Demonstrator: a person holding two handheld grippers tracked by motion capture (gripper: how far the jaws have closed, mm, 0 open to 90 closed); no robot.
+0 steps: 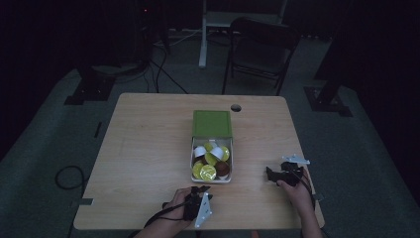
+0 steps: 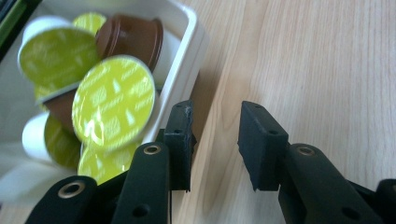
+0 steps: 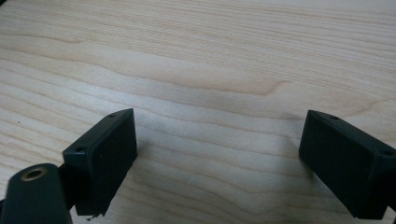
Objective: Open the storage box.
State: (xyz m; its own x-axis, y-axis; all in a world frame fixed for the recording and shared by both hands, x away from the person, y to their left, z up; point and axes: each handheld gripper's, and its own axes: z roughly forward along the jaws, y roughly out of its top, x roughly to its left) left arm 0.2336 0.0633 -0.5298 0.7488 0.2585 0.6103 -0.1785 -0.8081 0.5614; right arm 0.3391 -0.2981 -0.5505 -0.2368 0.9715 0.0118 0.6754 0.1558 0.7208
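From above, the white tray (image 1: 211, 177) of coffee capsules (image 1: 207, 171) sits mid-desk (image 1: 148, 148) under a green box (image 1: 212, 123). Beside the left claw (image 2: 215, 140), narrowly parted and empty, stands the tray's corner (image 2: 194, 42). Between the right claw's (image 3: 217, 158) wide jaws lies bare wood.

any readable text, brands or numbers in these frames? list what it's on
No text can be read in any frame.
Green foil lids of the coffee capsules: pale printed marks and lettering, too blurred to read.
Green lid of the box: no marking visible.
White tray holding the capsules: no marking visible.
Wooden table: bare grain, no label.
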